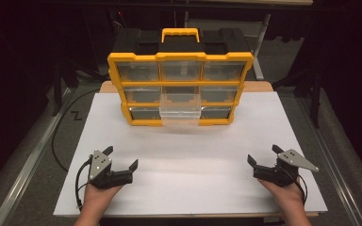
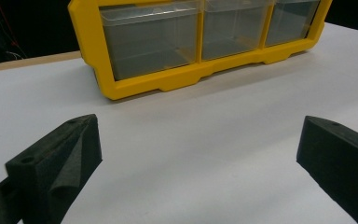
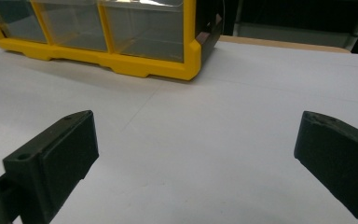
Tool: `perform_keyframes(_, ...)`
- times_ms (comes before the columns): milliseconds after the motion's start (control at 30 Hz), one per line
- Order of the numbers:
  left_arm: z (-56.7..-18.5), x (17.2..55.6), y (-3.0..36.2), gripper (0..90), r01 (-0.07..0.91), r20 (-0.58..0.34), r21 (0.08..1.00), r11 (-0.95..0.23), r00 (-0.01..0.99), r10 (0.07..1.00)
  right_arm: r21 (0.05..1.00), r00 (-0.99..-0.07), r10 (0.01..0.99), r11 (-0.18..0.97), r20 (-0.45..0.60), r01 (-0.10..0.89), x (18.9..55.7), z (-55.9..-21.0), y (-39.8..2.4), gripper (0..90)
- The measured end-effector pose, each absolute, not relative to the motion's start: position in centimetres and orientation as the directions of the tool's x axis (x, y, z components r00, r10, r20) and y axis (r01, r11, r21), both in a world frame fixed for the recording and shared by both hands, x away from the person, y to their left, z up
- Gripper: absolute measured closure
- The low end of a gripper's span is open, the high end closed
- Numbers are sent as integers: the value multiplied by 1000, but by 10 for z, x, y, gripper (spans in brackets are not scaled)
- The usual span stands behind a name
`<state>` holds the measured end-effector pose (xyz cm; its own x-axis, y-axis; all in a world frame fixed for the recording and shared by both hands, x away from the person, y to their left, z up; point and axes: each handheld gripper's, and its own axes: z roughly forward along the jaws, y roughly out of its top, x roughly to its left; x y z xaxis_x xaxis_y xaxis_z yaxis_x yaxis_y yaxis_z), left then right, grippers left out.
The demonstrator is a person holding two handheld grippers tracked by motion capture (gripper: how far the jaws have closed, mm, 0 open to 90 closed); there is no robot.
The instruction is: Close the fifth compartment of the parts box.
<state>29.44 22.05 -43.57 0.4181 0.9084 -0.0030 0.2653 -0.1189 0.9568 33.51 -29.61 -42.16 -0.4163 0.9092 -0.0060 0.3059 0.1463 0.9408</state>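
Currently both the left gripper (image 1: pixel 121 157) and right gripper (image 1: pixel 262 154) sit spread, empty, well short of the organizer (image 1: pixel 180 87), likely staged for its half-out middle drawer (image 1: pixel 180 114).

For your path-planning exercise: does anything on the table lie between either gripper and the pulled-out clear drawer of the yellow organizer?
Nothing visible does. The left gripper and right gripper rest open near the table's front edge. Bare white surface stretches from both to the pulled-out drawer in the middle of the organizer.

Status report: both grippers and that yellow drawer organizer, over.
Left gripper and right gripper open, empty. Organizer upright, middle drawer pulled out. Path clear.
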Motion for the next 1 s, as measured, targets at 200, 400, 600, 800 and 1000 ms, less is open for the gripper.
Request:
perform_keyframes(200, -435, 293, 222, 5, 256, 6, 959, -125, 422, 907, 942, -406, 914, 136, 0, 307, 337, -422, -298, 9)
perform_keyframes(400, -434, 293, 223, 5, 257, 4, 958, -124, 422, 907, 940, -403, 915, 138, -1, 312, 338, -423, -298, 10)
perform_keyframes(600, -434, 294, 222, 5, 261, -3, 957, -123, 433, 901, 940, -405, 914, 151, -15, 306, 338, -423, -296, 10)
perform_keyframes(800, -434, 295, 222, 5, 263, -2, 957, -124, 434, 901, 940, -404, 915, 147, -11, 307, 338, -422, -297, 9)
perform_keyframes(1000, -434, 295, 222, 9, 266, -1, 956, -127, 435, 901, 941, -403, 915, 147, -12, 304, 338, -422, -297, 10)
